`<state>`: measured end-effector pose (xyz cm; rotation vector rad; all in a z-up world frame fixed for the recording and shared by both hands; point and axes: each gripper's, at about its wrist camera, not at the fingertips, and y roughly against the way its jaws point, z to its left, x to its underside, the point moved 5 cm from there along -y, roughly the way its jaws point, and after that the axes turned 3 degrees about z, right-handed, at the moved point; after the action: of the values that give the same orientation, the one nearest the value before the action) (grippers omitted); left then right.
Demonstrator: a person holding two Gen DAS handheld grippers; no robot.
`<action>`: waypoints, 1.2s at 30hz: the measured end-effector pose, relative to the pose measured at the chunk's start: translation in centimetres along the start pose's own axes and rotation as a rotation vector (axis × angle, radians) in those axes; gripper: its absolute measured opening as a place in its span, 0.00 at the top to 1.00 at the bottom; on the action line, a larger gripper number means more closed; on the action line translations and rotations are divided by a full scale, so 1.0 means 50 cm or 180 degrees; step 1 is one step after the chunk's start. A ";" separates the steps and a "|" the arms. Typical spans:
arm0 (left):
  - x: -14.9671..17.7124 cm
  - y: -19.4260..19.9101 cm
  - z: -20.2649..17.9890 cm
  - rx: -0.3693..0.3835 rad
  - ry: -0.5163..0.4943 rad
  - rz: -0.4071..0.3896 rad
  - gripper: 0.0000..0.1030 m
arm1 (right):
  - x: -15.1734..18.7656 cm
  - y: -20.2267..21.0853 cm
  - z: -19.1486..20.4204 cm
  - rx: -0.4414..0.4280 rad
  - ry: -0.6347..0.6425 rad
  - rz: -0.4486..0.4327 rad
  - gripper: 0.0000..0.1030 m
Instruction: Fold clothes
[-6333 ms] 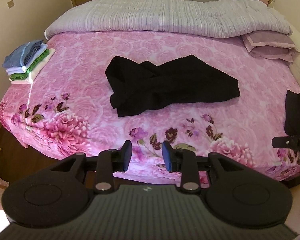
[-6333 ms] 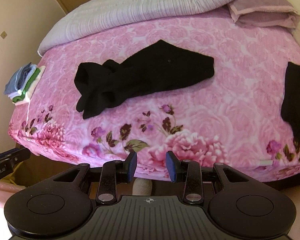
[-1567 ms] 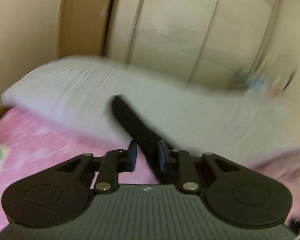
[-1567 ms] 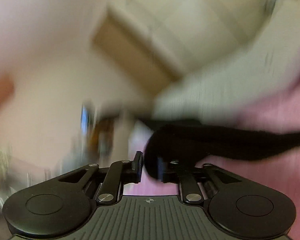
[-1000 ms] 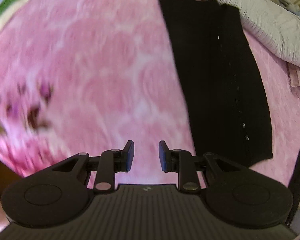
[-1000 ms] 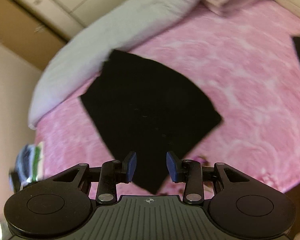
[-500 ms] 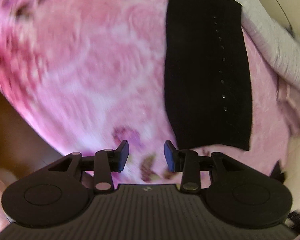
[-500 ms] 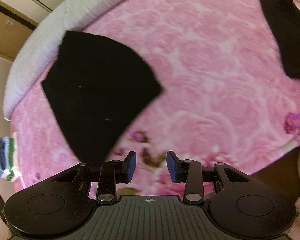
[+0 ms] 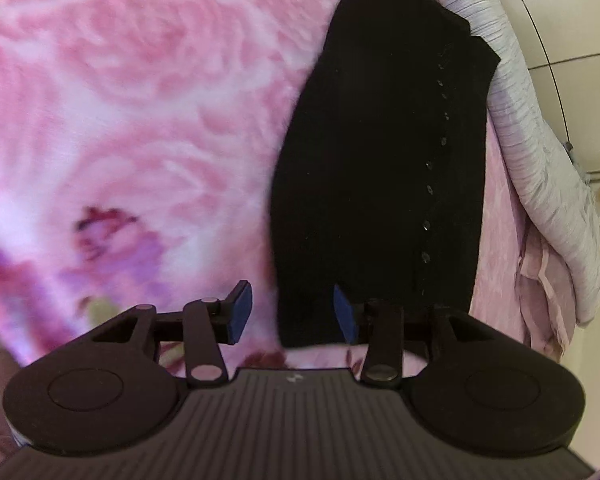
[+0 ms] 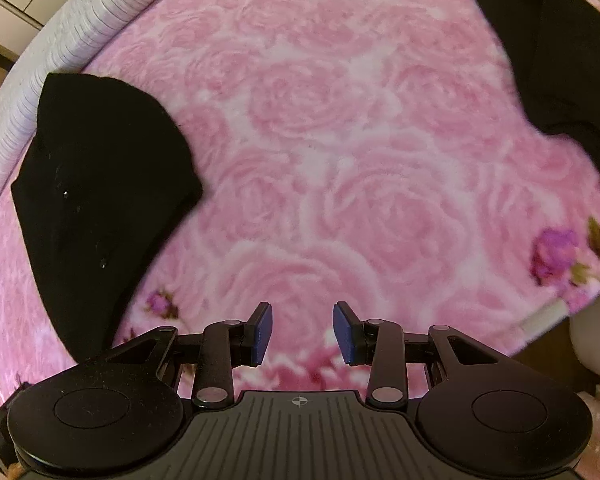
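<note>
On the pink rose-patterned bed (image 10: 340,152), a black garment (image 9: 380,168) lies spread flat, running from about 6 o'clock up to 1 o'clock in the left wrist view, with a line of small shiny studs down its length. Its near hem sits just ahead of the left tongs (image 9: 292,314), whose blue-padded jaws stand wide apart and grip nothing; the hem's left corner falls between them in the view. At 3 o'clock a grey ribbed quilt (image 9: 540,152) borders the garment. The right tongs (image 10: 302,332) also stand wide and empty above bare bedcover. From that side the same black garment (image 10: 100,192) lies at 9 o'clock, touching the quilt (image 10: 60,52), while a second dark garment (image 10: 560,48) lies at 2 o'clock, well apart. No readable writing or brand shows; only a small cross-shaped mark sits on each tool's body.
</note>
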<state>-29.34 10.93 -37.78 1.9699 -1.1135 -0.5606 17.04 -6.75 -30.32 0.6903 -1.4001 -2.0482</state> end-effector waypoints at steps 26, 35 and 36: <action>-0.116 0.188 0.100 0.0059 -0.0734 -0.0402 0.72 | -0.013 -0.202 0.124 -0.1051 -0.0002 0.0003 0.55; -0.138 0.054 0.091 0.0268 -0.0613 -0.0325 0.68 | -0.070 -0.295 0.176 -0.1596 -0.0224 -0.0114 0.53; -0.141 0.042 0.087 0.0272 -0.0597 -0.0336 0.68 | -0.074 -0.300 0.180 -0.1648 -0.0262 -0.0108 0.53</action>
<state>-37.05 14.50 -38.69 2.0928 -1.1686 -0.7787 11.16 6.19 -41.16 0.4104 -0.8372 -2.3506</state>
